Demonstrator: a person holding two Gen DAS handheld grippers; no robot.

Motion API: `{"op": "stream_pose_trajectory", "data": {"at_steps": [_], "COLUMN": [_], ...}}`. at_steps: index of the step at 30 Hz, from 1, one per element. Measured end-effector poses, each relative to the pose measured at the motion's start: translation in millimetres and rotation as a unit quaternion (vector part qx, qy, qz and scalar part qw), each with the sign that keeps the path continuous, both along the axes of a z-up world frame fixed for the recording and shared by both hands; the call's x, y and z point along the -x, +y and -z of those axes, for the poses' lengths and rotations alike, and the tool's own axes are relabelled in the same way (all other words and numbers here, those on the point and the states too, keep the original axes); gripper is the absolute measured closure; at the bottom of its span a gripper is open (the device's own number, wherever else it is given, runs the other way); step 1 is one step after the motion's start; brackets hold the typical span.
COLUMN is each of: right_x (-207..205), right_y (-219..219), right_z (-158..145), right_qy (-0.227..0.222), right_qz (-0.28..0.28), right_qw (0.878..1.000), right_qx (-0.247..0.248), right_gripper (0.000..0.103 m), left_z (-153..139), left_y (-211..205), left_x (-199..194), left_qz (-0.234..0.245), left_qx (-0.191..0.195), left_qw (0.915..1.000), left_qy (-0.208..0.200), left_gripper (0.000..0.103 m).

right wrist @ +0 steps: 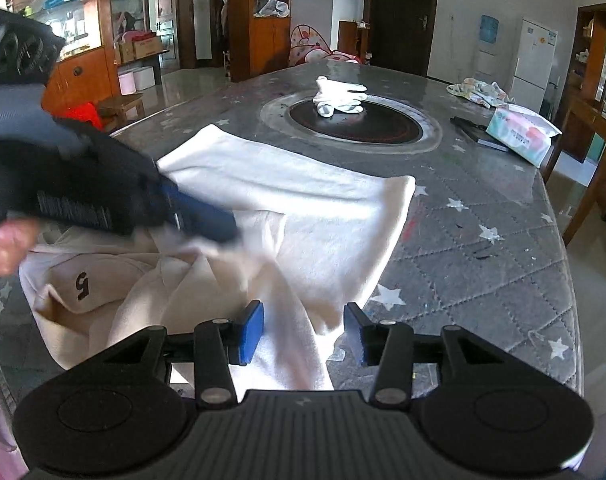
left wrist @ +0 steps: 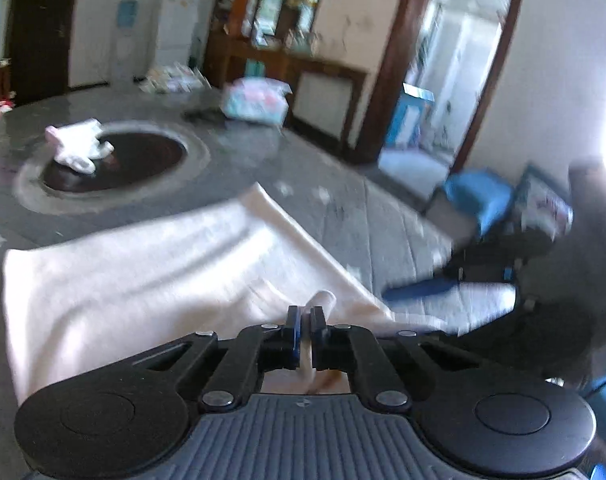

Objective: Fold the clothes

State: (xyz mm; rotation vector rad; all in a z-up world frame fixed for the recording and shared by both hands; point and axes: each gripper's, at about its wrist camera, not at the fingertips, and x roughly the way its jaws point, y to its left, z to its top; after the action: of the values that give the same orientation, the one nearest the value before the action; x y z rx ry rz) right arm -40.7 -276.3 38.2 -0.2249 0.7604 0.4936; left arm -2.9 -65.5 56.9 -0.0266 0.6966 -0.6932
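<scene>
A: Left gripper (left wrist: 305, 322)?
B: Fingers pinched together on a fold of the cream sweatshirt (left wrist: 143, 272), cloth squeezed between the blue pads. Seen in the right wrist view at 9 o'clock, blurred, with part of a hand (right wrist: 3, 246) beneath it.

A: Right gripper (right wrist: 303, 334)?
B: Fingers spread apart, holding nothing, with a strip of the sweatshirt running between them toward 6 o'clock. Contact with the cloth impossible to tell.

A: Garment's place?
B: Spread over the near half of the grey quilted bench (right wrist: 483, 240), partly folded, a dark "5" showing at 8 o'clock in the right wrist view.

A: Anything else on the bench?
B: White gloves (right wrist: 339, 98) at 12 o'clock on the dark round inset (right wrist: 383, 128). Tissue pack (right wrist: 519, 132) at 2 o'clock, just beside a flat dark object too small to name. Patterned cloth (right wrist: 479, 92) farther back, well apart from the sweatshirt.
</scene>
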Motion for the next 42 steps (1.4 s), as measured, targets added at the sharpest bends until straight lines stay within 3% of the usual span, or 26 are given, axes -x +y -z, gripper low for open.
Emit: {"op": "stream_pose_trajectory", "data": {"at_steps": [6, 11, 21, 26, 31, 33, 38, 39, 40, 42], "right_x": [-0.7, -1.8, -22.7, -33.4, -43.8, -47.7, -55.8, -56.6, -57.1, -57.3], "right_y": [-1.7, -0.7, 15.9, 12.3, 8.6, 8.5, 6.5, 6.4, 6.3, 6.7], "right_z": [1.0, -5.5, 3.1, 3.2, -0.2, -0.7, -2.1, -2.6, -3.3, -4.7], "right_qy": [-0.001, -0.008, 0.011, 0.022, 0.025, 0.027, 0.035, 0.036, 0.036, 0.036], "right_qz": [0.008, 0.009, 0.001, 0.006, 0.01, 0.008, 0.002, 0.0, -0.001, -0.002], "right_qw": [1.0, 1.0, 1.0, 0.999, 0.998, 0.997, 0.995, 0.995, 0.994, 0.994], "right_qx": [0.002, 0.0, 0.008, -0.025, -0.058, -0.067, -0.094, -0.098, -0.102, -0.106], "right_gripper": [0.058, 0.058, 0.058, 0.058, 0.058, 0.058, 0.058, 0.058, 0.058, 0.058], "left_z": [-31.2, -47.3, -17.7, -1.6, 6.4, 8.3, 15.8, 17.8, 19.9, 20.7], "left_y": [51.5, 89.1, 34.0, 5.8, -7.7, -10.0, -13.1, -13.0, -12.9, -7.2], "left_x": [1.6, 10.2, 15.6, 12.6, 11.0, 9.4, 1.7, 0.4, -0.9, -3.2], "left_qz": [-0.088, -0.137, -0.041, 0.004, 0.033, 0.036, 0.049, 0.051, 0.053, 0.04], "left_qx": [0.066, 0.083, 0.009, -0.026, -0.033, -0.037, -0.046, -0.047, -0.048, -0.038], "left_qw": [0.9933, 0.9855, 0.9988, 0.9995, 0.9988, 0.9985, 0.9976, 0.9975, 0.9974, 0.9984], "left_qy": [-0.036, -0.057, -0.025, -0.019, -0.017, -0.019, -0.016, -0.014, -0.012, -0.01], "left_gripper": [0.101, 0.101, 0.096, 0.083, 0.062, 0.059, 0.062, 0.065, 0.079, 0.089]}}
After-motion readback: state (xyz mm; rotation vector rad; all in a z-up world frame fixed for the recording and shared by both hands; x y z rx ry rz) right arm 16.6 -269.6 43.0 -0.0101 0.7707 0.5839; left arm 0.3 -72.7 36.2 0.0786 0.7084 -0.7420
